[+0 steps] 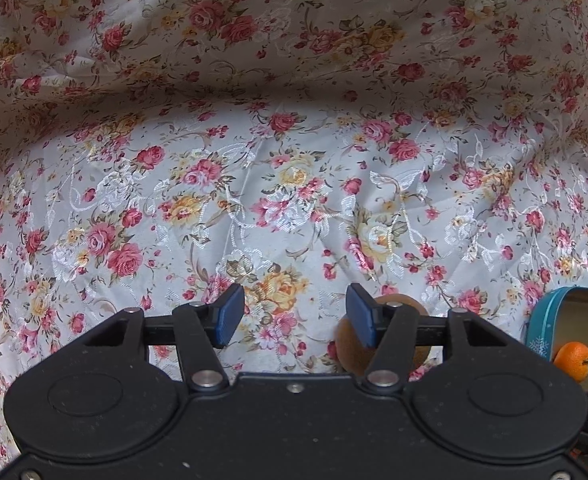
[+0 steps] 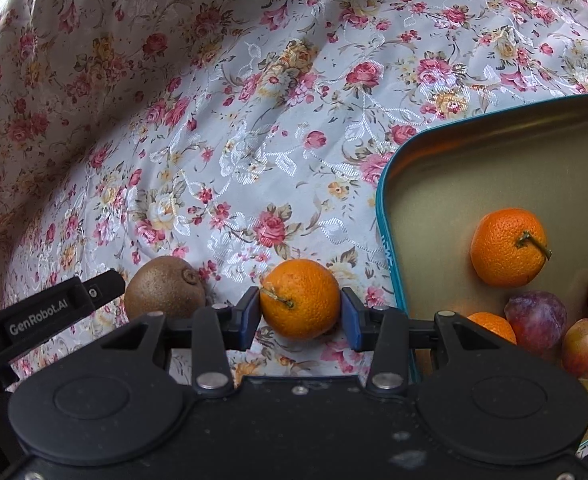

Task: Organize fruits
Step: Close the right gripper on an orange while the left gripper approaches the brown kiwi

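A small orange (image 2: 300,300) lies on the flowered cloth between the blue pads of my right gripper (image 2: 300,316). The pads touch it on both sides. A brown kiwi (image 2: 161,292) sits just left of it, and the side of my left gripper (image 2: 65,300) reaches toward the kiwi. In the left wrist view, my left gripper (image 1: 294,318) stands open over bare cloth. The kiwi (image 1: 350,358) sits outside and partly behind its right finger. A teal tin (image 2: 386,216) at the right holds an orange (image 2: 508,252), a second orange (image 2: 492,326) and purple plums (image 2: 536,316).
The flowered tablecloth (image 1: 294,200) covers the whole surface and drapes over the far edge. The tin's corner (image 1: 538,320), with an orange (image 1: 574,360) inside, shows at the right of the left wrist view. The far part of the tin's floor is bare.
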Action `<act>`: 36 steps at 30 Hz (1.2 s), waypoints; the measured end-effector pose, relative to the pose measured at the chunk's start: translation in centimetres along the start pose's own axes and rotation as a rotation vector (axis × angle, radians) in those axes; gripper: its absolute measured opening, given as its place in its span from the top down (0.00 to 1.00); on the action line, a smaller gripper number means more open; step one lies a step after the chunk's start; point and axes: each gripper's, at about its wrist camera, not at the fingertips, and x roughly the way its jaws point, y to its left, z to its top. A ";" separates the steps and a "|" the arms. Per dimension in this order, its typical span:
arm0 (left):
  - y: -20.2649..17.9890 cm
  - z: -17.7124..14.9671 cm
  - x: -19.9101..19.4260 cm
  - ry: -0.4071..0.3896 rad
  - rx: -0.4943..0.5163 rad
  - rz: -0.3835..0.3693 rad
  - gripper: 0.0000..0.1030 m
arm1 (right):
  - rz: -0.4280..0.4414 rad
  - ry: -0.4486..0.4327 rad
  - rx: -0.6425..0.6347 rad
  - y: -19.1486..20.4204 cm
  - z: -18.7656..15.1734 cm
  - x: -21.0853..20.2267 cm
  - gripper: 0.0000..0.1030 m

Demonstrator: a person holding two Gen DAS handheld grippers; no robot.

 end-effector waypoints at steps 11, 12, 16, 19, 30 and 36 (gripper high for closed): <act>-1.8 -0.1 -0.3 -0.027 0.059 -0.007 0.37 | 0.027 0.033 -0.021 -0.6 -1.1 -0.7 0.58; -1.8 -0.1 -0.1 -0.026 0.055 0.000 0.36 | 0.031 0.037 -0.019 -0.6 -1.1 -0.7 0.58; -1.9 0.1 0.8 0.001 0.038 0.003 0.36 | 0.037 0.041 -0.020 -1.0 -1.4 -0.9 0.58; -1.9 0.0 1.4 0.034 0.034 0.041 0.36 | 0.033 0.037 -0.026 -1.1 -1.6 -1.2 0.58; -2.2 -2.6 0.1 0.080 0.127 0.114 0.37 | 0.054 0.014 -0.031 -1.7 -1.9 -2.8 0.58; -2.4 -3.3 -2.4 0.044 0.137 0.039 0.37 | 0.061 -0.047 -0.049 -2.2 -2.2 -4.7 0.58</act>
